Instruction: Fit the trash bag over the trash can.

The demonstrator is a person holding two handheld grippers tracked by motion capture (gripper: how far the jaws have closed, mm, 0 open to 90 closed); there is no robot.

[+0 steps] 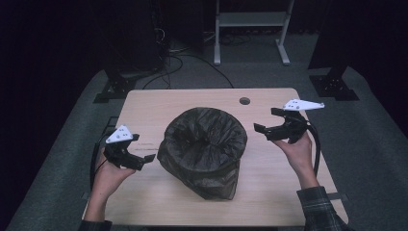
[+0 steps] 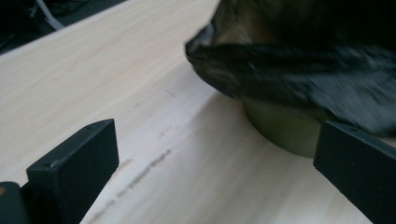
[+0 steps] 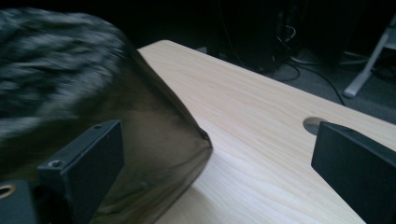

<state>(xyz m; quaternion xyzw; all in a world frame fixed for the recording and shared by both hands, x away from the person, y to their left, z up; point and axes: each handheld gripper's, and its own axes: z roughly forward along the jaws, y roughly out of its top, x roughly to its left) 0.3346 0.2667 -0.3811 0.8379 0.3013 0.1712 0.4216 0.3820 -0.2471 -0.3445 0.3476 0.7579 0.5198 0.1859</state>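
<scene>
- A bin [image 1: 202, 154] stands near the middle of the wooden table [image 1: 159, 103], and a dark plastic bag [image 1: 211, 120] lines it and is folded over its rim.
- From the high view the bag hides almost all of the bin wall; the bag hangs down at the front side, so the bottom of the bin cannot be seen there.
- In the left gripper view a pale greenish piece of the bin wall [image 2: 285, 130] shows under the bag edge [image 2: 299, 70]; the bag is blurred there.
- The left gripper [image 1: 139, 161] is just beside the left side of the bin, low over the table. Its jaws are wide apart and they hold nothing.
- The right gripper [image 1: 264, 126] is near the right side of the bag rim. Its jaws are also spread wide, with nothing between them.
- In the right gripper view the bag [image 3: 154, 140] is close to one jaw, blurred at the top; I cannot tell if it touches.
- A round hole [image 1: 245, 101] is in the table, behind the bin.
- The room behind the table is very dark, and only cables and a white frame [image 1: 250, 19] can be made out.
</scene>
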